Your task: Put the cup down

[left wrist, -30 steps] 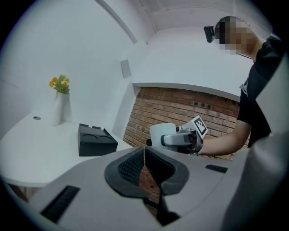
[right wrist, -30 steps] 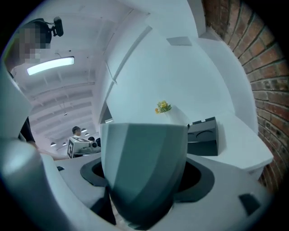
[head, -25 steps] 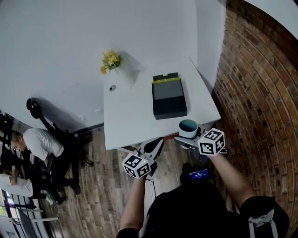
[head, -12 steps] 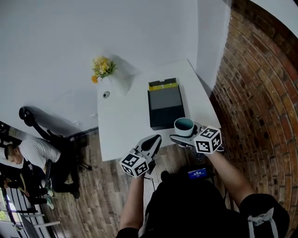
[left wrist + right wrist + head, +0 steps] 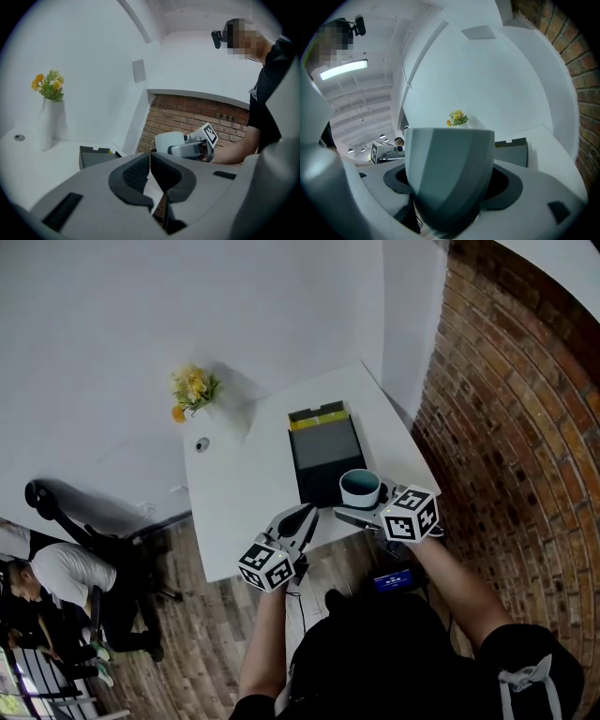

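Cup [image 5: 449, 173] clamped in right gripper [image 5: 450, 190], contact hidden; left gripper [image 5: 150, 172] closed, empty

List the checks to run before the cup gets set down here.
1. Grip: ok; the right gripper has its jaws clamped on the sides of the cup.
2. Upright: ok; the cup's mouth faces up.
3. Landing spot: ok; the table shows bare surface left of the dark box.
4. Position over bare table rather than the box: cannot tell; in the head view the cup overlaps the box's near corner.
5. Clearance: ok; the left gripper is shut, empty and apart from the cup.
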The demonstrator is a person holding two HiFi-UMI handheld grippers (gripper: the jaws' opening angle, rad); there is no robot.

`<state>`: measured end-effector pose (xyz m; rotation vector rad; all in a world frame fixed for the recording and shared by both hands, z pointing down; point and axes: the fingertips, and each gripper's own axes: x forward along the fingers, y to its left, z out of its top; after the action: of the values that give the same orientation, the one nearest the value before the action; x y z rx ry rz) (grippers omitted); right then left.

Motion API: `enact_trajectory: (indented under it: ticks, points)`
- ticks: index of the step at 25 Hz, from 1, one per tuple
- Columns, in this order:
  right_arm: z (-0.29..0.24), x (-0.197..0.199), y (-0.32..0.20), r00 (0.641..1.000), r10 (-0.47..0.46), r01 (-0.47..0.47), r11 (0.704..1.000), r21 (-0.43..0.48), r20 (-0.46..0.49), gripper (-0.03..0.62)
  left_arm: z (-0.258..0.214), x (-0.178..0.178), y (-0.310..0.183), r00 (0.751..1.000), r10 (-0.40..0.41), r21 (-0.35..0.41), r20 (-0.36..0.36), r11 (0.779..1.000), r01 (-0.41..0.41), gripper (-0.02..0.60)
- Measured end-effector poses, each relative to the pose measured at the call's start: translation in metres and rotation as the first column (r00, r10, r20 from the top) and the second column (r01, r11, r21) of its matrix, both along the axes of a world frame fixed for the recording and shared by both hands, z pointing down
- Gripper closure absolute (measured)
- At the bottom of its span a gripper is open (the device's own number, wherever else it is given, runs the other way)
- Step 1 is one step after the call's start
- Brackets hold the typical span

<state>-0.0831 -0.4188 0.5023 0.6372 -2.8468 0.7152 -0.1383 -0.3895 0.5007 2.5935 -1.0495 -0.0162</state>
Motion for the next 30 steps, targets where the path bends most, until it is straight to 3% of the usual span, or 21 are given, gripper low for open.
enact_trajectory:
  ticks: [30]
  points:
    - [-0.005, -0.010, 0.006, 1.000, -0.003, 0.003, 1.000, 0.021, -0.006, 0.210, -0.005, -0.010, 0.008, 1.000, 0.004, 0.014, -0.014, 1.000, -0.004, 0.563]
